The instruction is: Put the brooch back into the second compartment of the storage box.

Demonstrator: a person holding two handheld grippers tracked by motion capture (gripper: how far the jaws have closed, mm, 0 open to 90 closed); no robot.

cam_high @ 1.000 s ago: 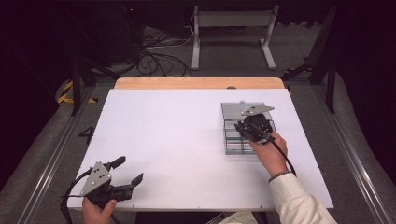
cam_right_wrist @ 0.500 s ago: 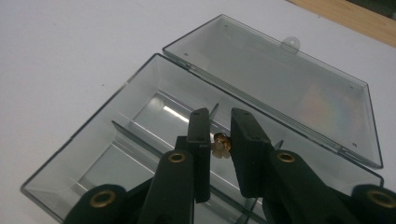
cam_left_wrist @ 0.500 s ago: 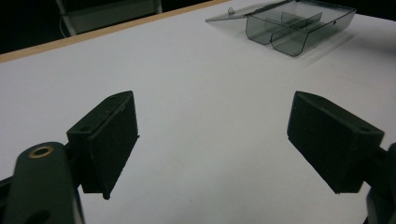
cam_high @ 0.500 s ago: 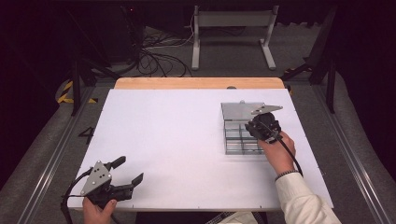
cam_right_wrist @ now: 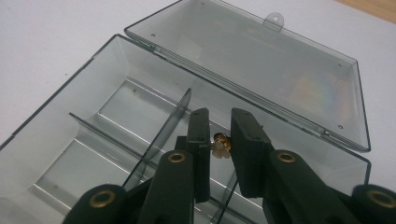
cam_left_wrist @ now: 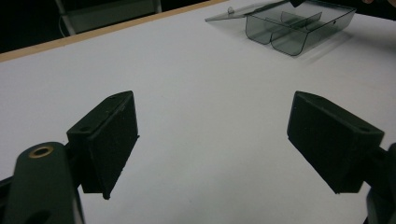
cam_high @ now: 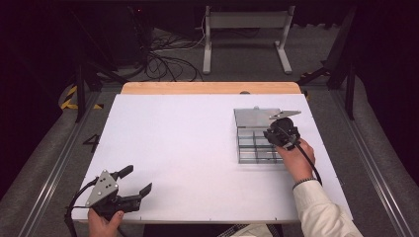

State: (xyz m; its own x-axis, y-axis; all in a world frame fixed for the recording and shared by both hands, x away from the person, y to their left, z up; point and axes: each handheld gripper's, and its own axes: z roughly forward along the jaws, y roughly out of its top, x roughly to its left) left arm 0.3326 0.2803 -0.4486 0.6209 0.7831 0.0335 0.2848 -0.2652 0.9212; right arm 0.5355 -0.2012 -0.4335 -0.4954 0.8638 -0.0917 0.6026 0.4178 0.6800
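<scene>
A clear grey compartment box (cam_high: 252, 147) lies on the right part of the white table (cam_high: 188, 148), its lid (cam_high: 252, 117) folded open at the far side. My right gripper (cam_high: 277, 136) hovers over the box's right end, pointing down into it. In the right gripper view the jaws (cam_right_wrist: 220, 116) are shut on a small gold and cream flower-shaped piece (cam_right_wrist: 222, 145) above a compartment of the box (cam_right_wrist: 116, 107), with the lid (cam_right_wrist: 261, 60) beyond. My left gripper (cam_high: 138, 178) rests at the near left corner, open with nothing between its jaws (cam_left_wrist: 212, 140). The box (cam_left_wrist: 289, 28) shows far off.
The table's wooden far edge (cam_high: 212, 88) runs behind the white surface. Cables (cam_high: 168, 59) and a metal stand (cam_high: 247, 29) lie on the floor beyond. A person's hand and white sleeve (cam_high: 321, 212) come in at the near right.
My right gripper has shifted a little to the right over the box and slightly lower, still holding the small piece. The left gripper has stayed put.
</scene>
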